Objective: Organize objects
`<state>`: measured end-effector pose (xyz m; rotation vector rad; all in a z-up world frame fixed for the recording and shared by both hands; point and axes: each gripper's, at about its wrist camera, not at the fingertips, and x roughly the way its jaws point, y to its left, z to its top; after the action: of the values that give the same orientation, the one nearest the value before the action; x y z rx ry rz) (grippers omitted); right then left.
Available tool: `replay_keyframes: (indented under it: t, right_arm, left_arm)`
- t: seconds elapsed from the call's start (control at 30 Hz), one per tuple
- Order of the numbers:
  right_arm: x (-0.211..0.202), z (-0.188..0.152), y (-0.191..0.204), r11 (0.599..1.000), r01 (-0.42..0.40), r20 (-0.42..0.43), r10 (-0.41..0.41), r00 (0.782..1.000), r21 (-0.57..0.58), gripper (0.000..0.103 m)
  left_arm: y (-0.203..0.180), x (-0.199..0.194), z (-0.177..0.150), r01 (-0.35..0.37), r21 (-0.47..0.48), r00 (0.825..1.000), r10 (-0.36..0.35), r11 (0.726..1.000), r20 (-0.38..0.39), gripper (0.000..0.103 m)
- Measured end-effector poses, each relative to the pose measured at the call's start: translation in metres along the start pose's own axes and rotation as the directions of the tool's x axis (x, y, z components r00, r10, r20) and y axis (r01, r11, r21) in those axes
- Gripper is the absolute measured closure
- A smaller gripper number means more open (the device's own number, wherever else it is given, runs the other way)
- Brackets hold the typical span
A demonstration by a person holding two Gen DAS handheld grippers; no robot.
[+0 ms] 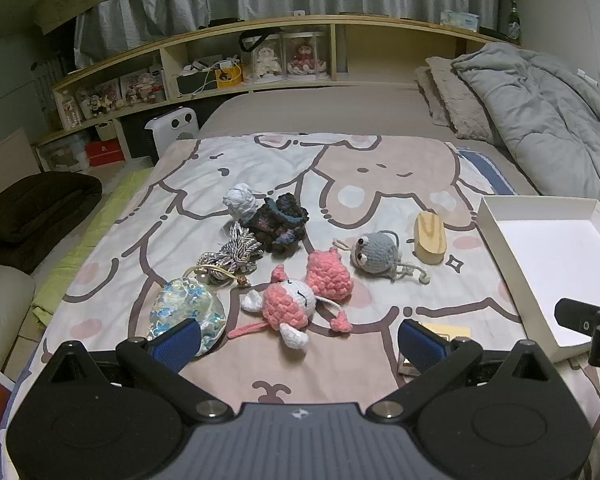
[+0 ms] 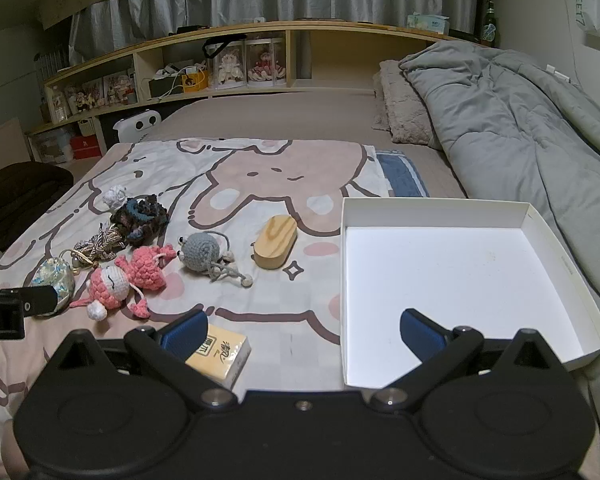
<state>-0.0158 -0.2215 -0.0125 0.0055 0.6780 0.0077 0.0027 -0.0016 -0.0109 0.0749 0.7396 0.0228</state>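
**Jaws wide over the bed, nothing gripped**

Both jaws stand spread apart and hold nothing. Nearest, the left gripper (image 1: 298, 342) hovers low over the cartoon blanket (image 1: 380, 168), its left finger overlapping a shiny floral pouch (image 1: 184, 312). The right gripper (image 2: 304, 332) hangs between a yellow tissue pack (image 2: 220, 354) and the white tray (image 2: 540, 216), which lies bare on the blanket's right edge. Just beyond sit a pink-and-white crochet doll (image 1: 290, 304), a pink crochet toy (image 1: 328, 274), a grey crochet frog (image 1: 374, 254) and a wooden block (image 1: 430, 238). Farther back lie a tasselled cord (image 1: 236, 252), dark crochet piece (image 1: 278, 222) and white yarn ball (image 1: 240, 200).
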Motion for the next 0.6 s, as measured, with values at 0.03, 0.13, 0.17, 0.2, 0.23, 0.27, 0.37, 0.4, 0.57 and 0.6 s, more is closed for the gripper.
replay_keyframes:
  t: [0.03, 0.13, 0.17, 0.2, 0.23, 0.27, 0.37, 0.4, 0.57, 0.6]
  right_arm:
    - [-0.0001, -0.0002, 0.0, 1.0, 0.001, 0.0, -0.001, 1.0, 0.0, 0.0]
    - [0.0002, 0.0, -0.0002, 1.0, 0.0, 0.0, 0.0, 1.0, 0.0, 0.0]
    - [0.0002, 0.0, -0.0002, 1.0, 0.0, 0.0, 0.0, 1.0, -0.001, 0.0]
    - [0.0001, 0.0, -0.0003, 1.0, -0.001, 0.0, 0.001, 1.0, -0.001, 0.0]
    - [0.0001, 0.0, -0.0003, 1.0, -0.002, 0.0, 0.002, 1.0, -0.001, 0.0]
    - [0.0001, -0.0001, -0.0001, 1.0, -0.002, 0.0, 0.002, 1.0, -0.001, 0.0]
    - [0.0004, 0.0001, -0.0008, 1.0, -0.001, -0.002, 0.001, 1.0, -0.003, 0.0]
    - [0.0004, 0.0001, -0.0007, 1.0, -0.001, -0.002, 0.001, 1.0, -0.003, 0.0]
    - [0.0004, -0.0002, -0.0005, 1.0, -0.001, -0.002, 0.001, 1.0, -0.003, 0.0]
    - [0.0004, -0.0003, -0.0004, 1.0, -0.001, -0.002, 0.001, 1.0, -0.003, 0.0]
  left_arm:
    - [-0.0001, 0.0002, -0.0002, 0.0, 0.0, 1.0, 0.0, 1.0, -0.001, 0.0]
    - [-0.0003, 0.0001, -0.0007, 0.002, 0.001, 1.0, -0.002, 1.0, -0.003, 0.0]
    - [-0.0002, -0.0003, -0.0008, 0.002, 0.002, 1.0, -0.002, 1.0, -0.003, 0.0]
    - [-0.0003, -0.0003, -0.001, 0.002, 0.002, 1.0, -0.002, 1.0, -0.003, 0.0]
    - [-0.0002, -0.0006, -0.0008, 0.002, 0.003, 1.0, -0.002, 1.0, -0.004, 0.0]
    - [-0.0002, -0.0005, -0.0008, 0.002, 0.002, 1.0, -0.002, 1.0, -0.004, 0.0]
    - [-0.0003, -0.0004, -0.0008, 0.002, 0.002, 1.0, -0.002, 1.0, -0.004, 0.0]
    - [-0.0003, -0.0004, -0.0008, 0.001, 0.002, 1.0, -0.001, 1.0, -0.004, 0.0]
    - [0.0001, -0.0011, -0.0006, 0.001, 0.003, 1.0, -0.001, 1.0, -0.005, 0.0]
    - [0.0001, -0.0012, -0.0007, 0.001, 0.002, 1.0, -0.001, 1.0, -0.005, 0.0]
